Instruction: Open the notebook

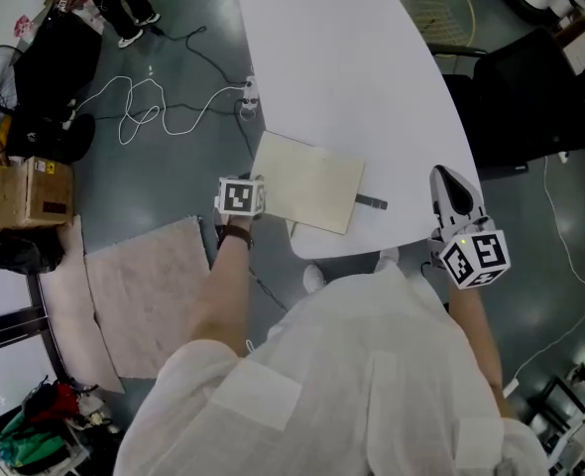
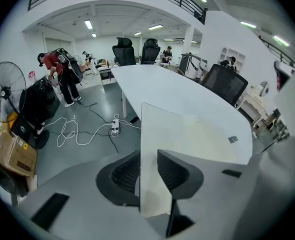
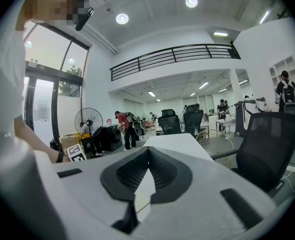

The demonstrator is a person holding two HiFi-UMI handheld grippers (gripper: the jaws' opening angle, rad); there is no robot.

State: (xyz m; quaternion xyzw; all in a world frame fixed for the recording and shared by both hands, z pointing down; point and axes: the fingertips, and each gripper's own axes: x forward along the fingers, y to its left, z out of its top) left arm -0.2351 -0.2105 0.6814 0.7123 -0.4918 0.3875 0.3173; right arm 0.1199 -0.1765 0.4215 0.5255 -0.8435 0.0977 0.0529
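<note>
White table [image 1: 342, 58] fills the middle of the head view, its rounded near end close to the person. A cream notebook [image 1: 307, 181] lies closed and flat on that near end, turned a little askew, with its left edge at, or just past, the table's left rim. The left gripper [image 1: 261, 194] sits right at that left edge. In the left gripper view its jaws are clamped on the cream cover [image 2: 187, 134], whose near corner stands pinched between the dark pads [image 2: 175, 171]. Whether they pinch the cover alone or the whole book cannot be told. The right gripper [image 1: 449, 181] hangs at the table's right rim, on the far side of the notebook and well apart from it. In the right gripper view its jaws meet at the tips with nothing held between them, and the table top [image 3: 172, 144] runs away ahead. A small dark tab [image 1: 370, 202] sticks out from the notebook's right edge, between the book and the right gripper.
</note>
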